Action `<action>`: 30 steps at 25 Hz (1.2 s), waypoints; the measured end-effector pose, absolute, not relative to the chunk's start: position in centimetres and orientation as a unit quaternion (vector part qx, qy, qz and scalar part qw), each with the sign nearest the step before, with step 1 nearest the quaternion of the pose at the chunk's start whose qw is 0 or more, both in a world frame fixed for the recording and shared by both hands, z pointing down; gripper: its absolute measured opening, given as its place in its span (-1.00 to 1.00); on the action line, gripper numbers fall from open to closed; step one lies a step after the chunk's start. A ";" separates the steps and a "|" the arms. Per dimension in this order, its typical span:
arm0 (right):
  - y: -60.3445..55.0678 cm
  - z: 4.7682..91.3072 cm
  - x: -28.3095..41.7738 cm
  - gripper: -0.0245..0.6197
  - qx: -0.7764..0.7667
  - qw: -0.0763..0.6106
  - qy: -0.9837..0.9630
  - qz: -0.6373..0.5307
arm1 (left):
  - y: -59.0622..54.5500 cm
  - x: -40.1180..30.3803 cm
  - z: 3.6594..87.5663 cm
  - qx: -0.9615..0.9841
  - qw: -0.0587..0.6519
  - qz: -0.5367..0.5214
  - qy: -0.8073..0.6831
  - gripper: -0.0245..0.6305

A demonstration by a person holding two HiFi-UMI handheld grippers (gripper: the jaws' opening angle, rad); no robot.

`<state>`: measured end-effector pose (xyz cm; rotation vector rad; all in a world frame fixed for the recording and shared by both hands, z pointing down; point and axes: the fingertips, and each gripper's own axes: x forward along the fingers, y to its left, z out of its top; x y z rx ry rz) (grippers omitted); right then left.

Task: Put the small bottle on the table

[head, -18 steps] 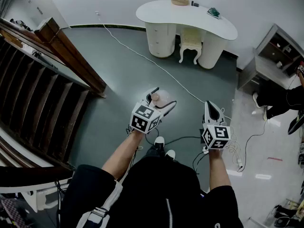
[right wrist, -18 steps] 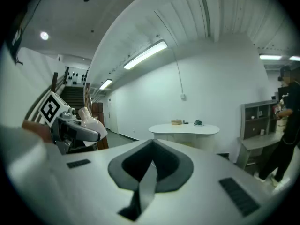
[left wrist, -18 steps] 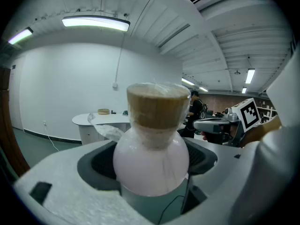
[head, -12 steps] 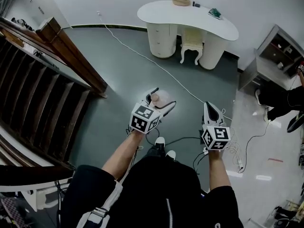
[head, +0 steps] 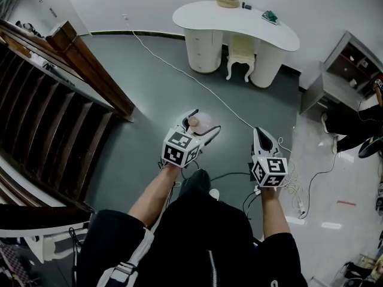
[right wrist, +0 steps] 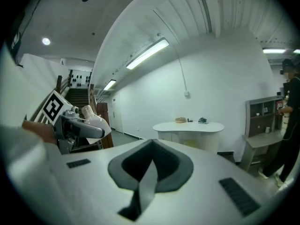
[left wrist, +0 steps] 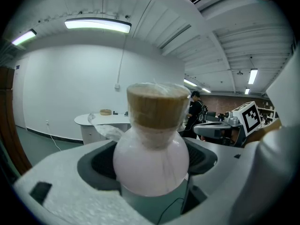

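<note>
Two tongs we hold: our left tongs (head: 202, 124) grip the small bottle (left wrist: 151, 153) above the floor (head: 155, 88), well apart from the white surface (head: 239, 23); our right tongs (head: 260, 134) are closed, empty.

Items (head: 270, 17) on table (head: 251, 27) — too small to ID.

We record the small bottle (left wrist: 151, 161): pale pinkish-white body, tan cork-coloured cap (left wrist: 157, 104).
We note the left gripper (head: 202, 123): white shell, dark grey pads, its cube (head: 179, 148) patterned in black-and-white square markers.
We log the right gripper (head: 260, 133) alike: white shell, dark grey pads, same marker pattern.
Table (head: 239, 23): white.
Stool (head: 241, 54): cream.
Floor (head: 149, 88): grey-green.
Staircase (head: 54, 118): dark brown wood.
Cable (head: 179, 67): white.
Jacket (head: 197, 244): black, as we see it.
</note>
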<state>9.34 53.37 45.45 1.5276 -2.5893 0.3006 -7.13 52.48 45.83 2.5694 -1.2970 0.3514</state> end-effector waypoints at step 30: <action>19.2 46.4 6.5 -0.91 0.537 0.069 -0.833 0.111 | 16.8 -9.4 47.7 0.900 0.119 0.141 -0.395 0.31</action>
